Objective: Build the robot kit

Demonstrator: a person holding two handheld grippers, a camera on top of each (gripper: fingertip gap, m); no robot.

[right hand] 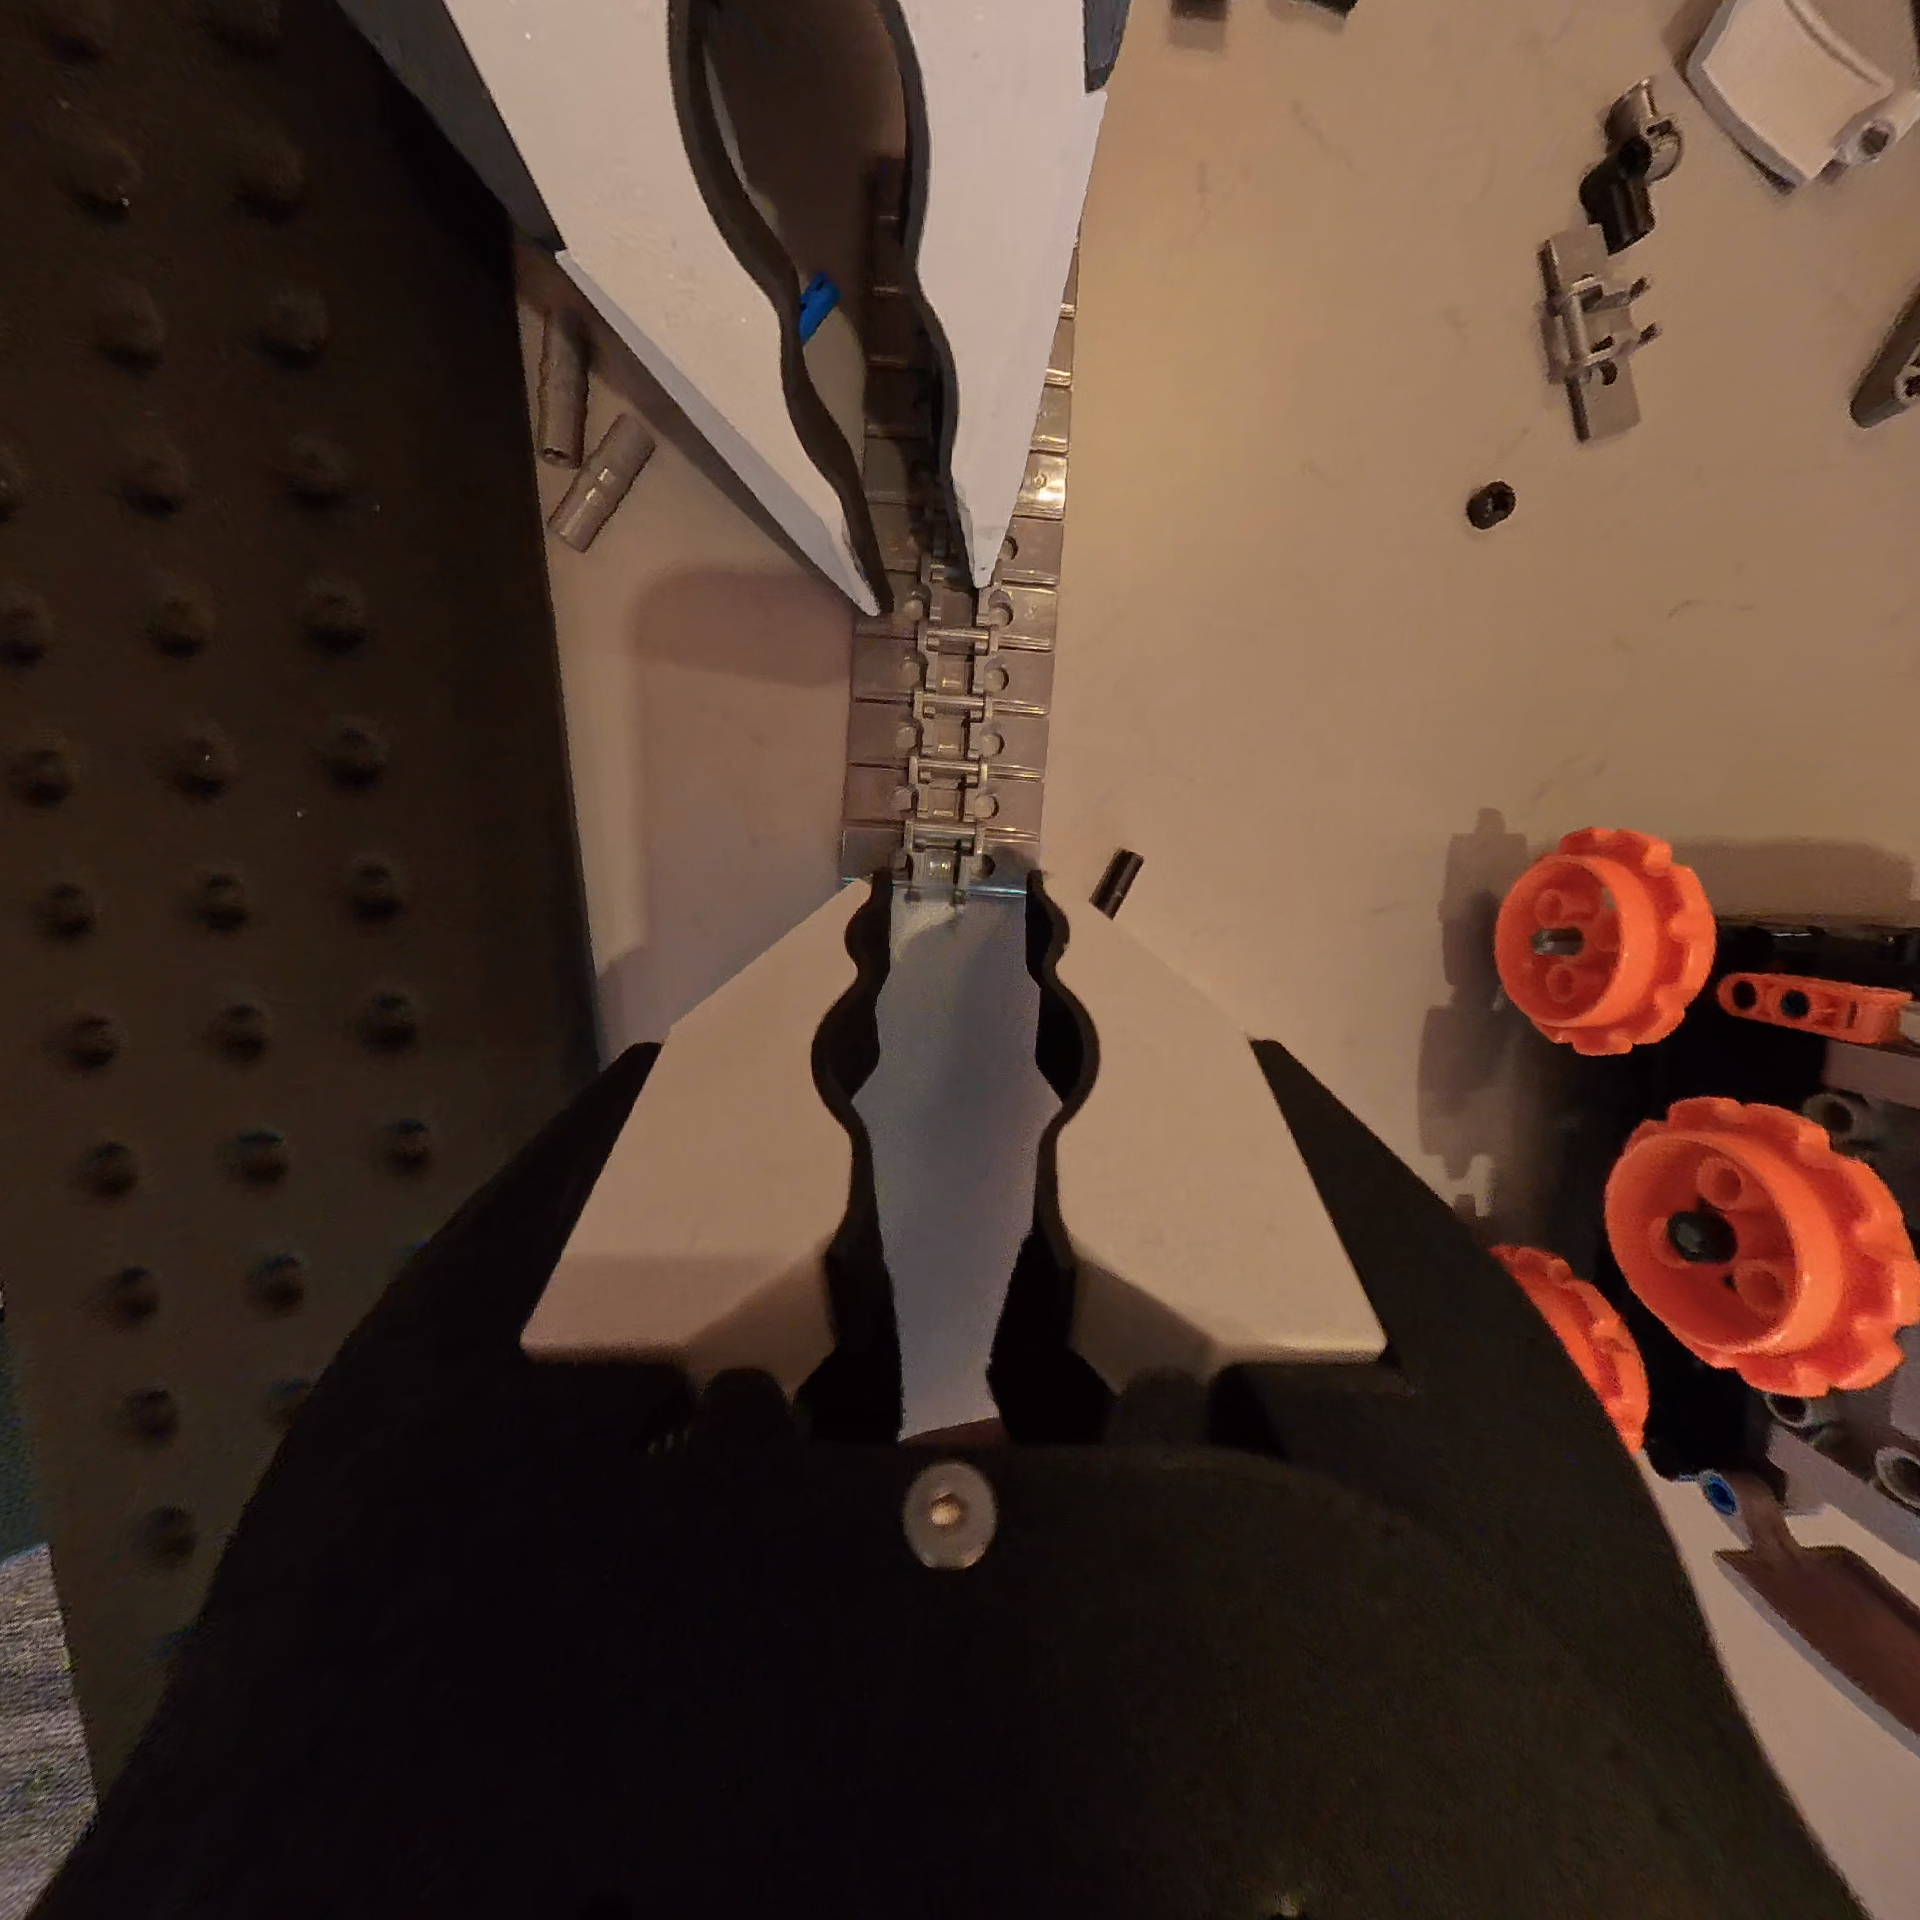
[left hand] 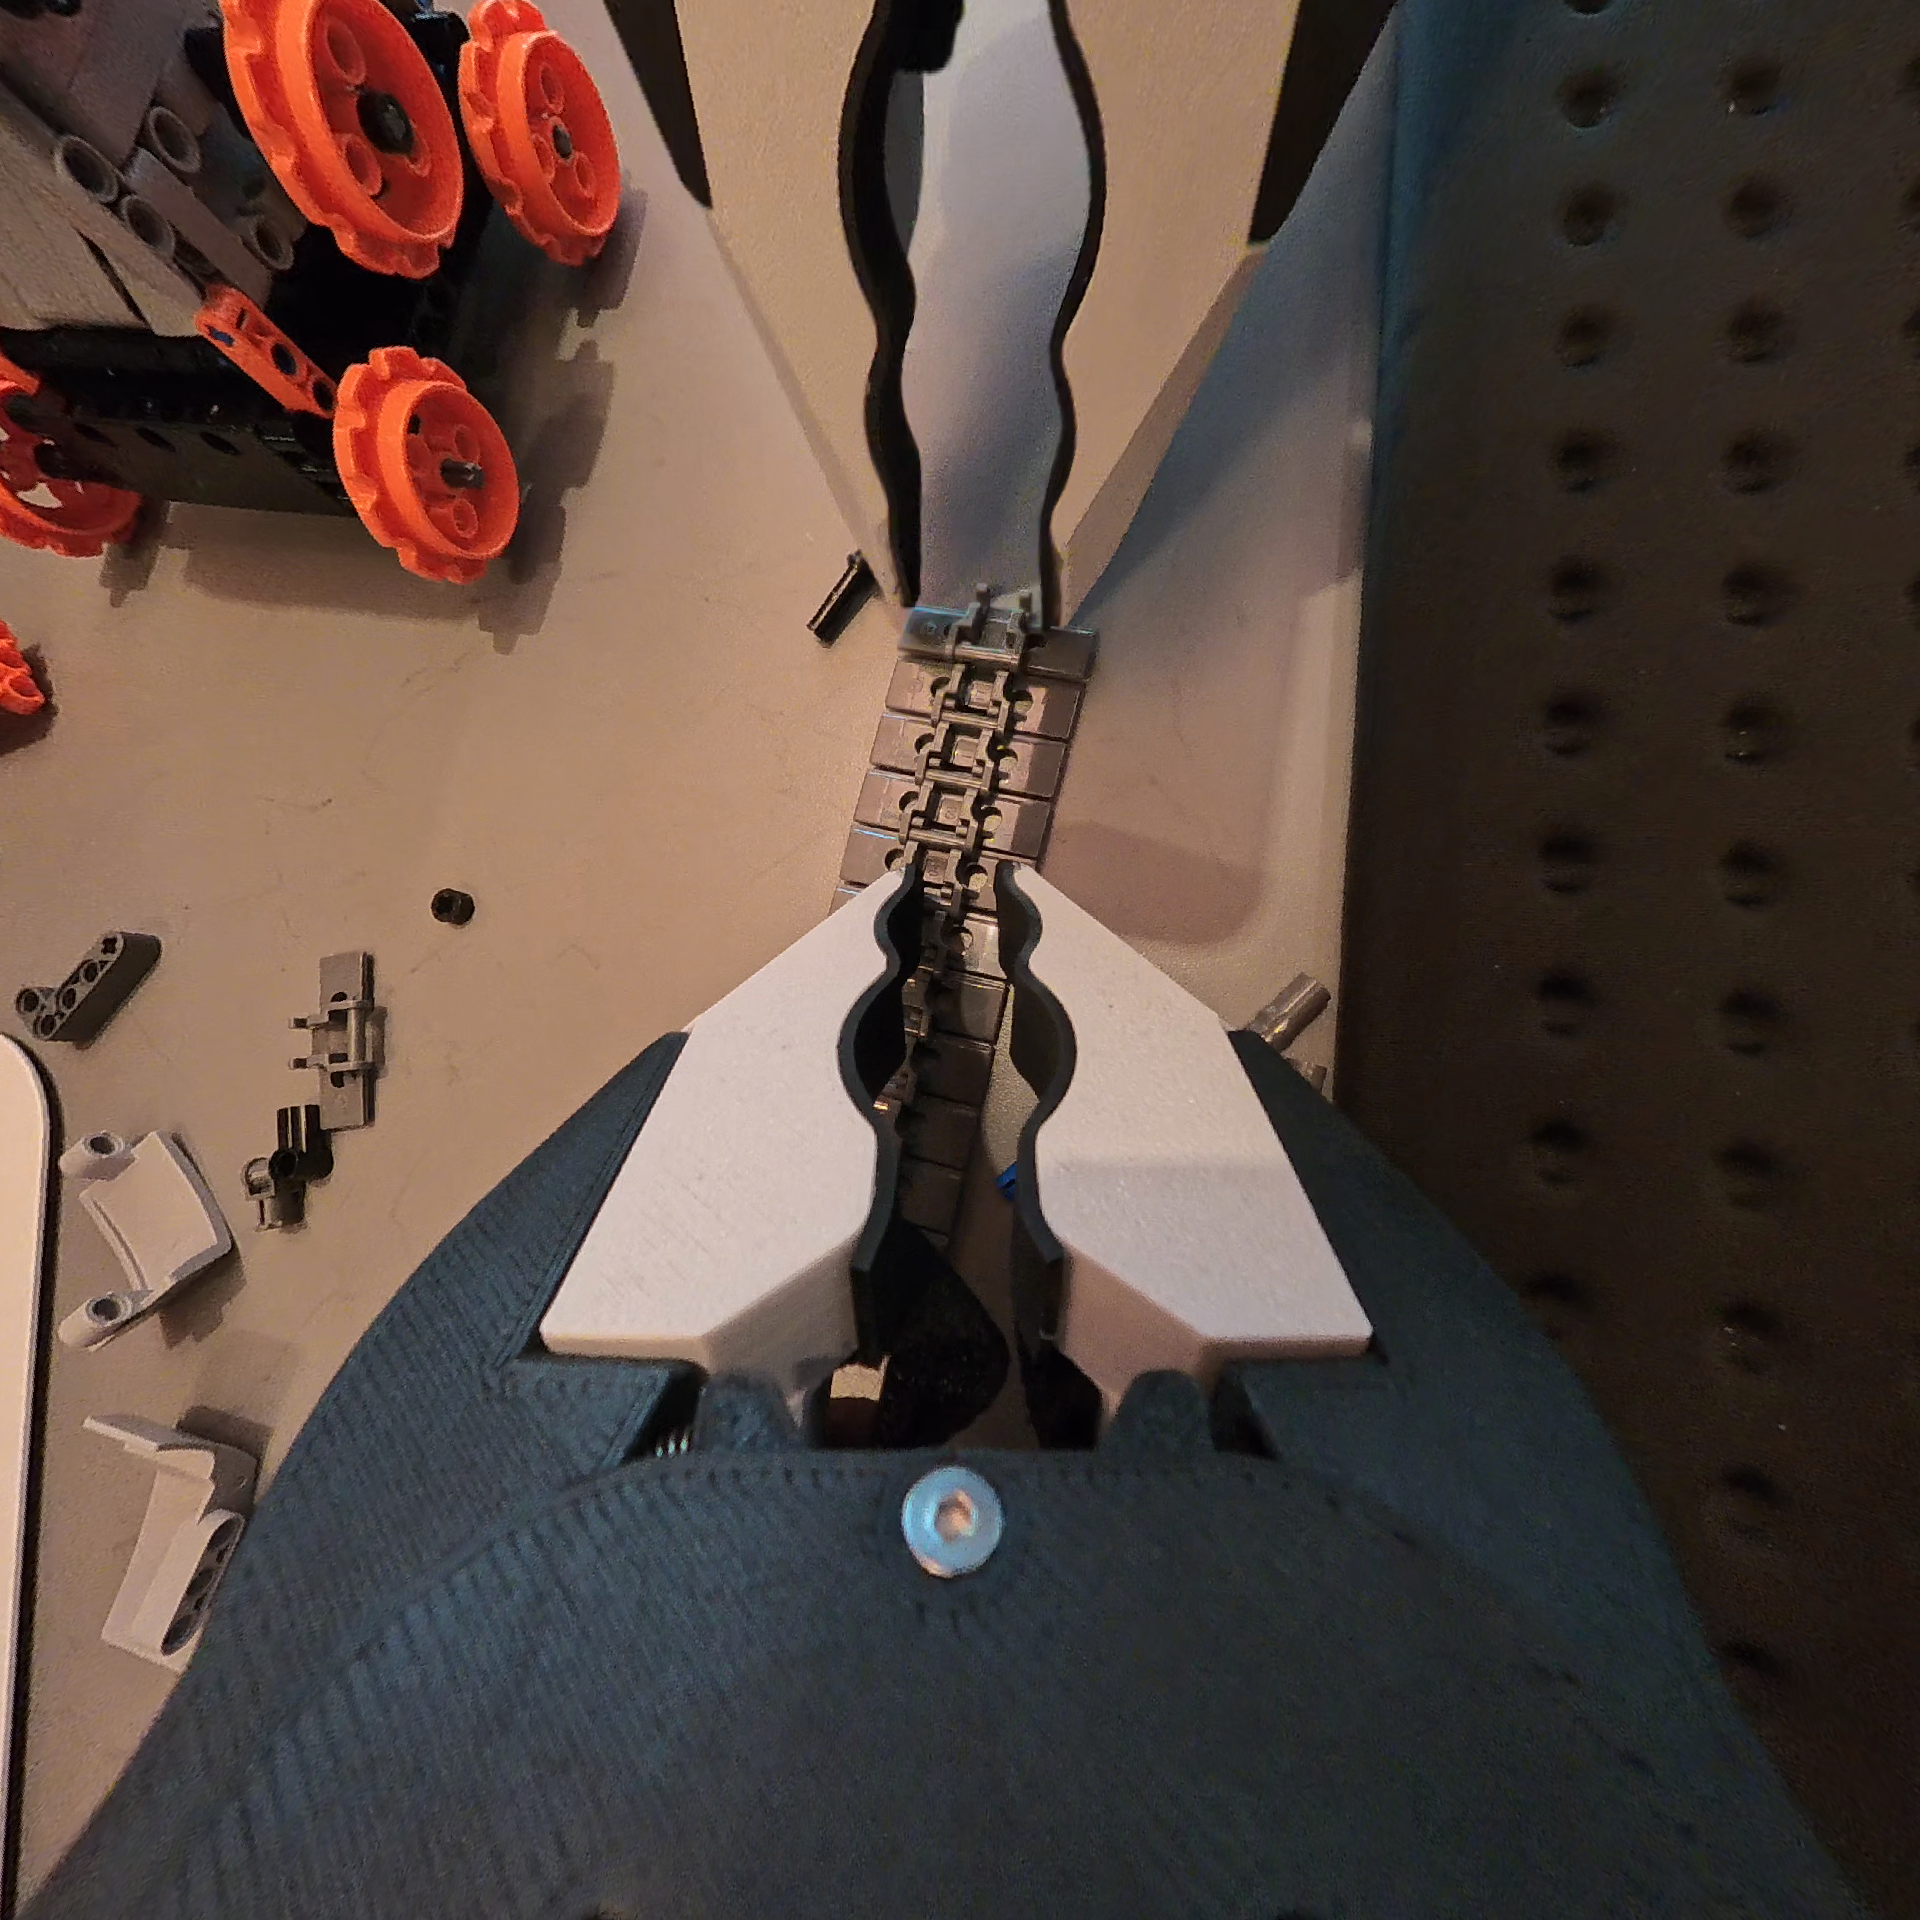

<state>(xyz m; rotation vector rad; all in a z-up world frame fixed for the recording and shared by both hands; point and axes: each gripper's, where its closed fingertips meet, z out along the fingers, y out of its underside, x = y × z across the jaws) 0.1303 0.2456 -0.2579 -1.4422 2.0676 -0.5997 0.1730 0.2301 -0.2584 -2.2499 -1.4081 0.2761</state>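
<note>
Both grippers met nose to nose over one grey track chain [left hand: 971, 748] lying flat on the beige table [left hand: 582, 790].

Left gripper [left hand: 954, 885]: fingers drawn in close, pinching the chain's raised centre ridge. Chain ran back between the pads, twisting a bit inside the gap, and stretched straight ahead of the tips toward the other gripper. In the right wrist view its tips sat hard against both sides of the ridge.

Right gripper [right hand: 954, 881]: fingers narrowly apart, bare table showing betw. the pads. The chain's end link sat right at the tips, its centre clasp just inside the gap. Couldn't tell whether the tips were actually clamping it or only touching.

Round about:
- black pin [right hand: 1120, 881] just outside the right gripper's right fingertip, not touching
- black bush [left hand: 452, 904] well off to the left of the left gripper's fingers
- loose grey link [left hand: 343, 1023] and curved grey panel [left hand: 156, 1226] further left again
- two grey tubes [right hand: 597, 457] left of the right gripper's fingers, near the table edge
- model w/ orange wheels [left hand: 343, 135] ahead-left of the left fingers, clear of both grippers
- dark perforated mat [left hand: 1662, 727] right of the left fingers, beyond the table edge
</note>
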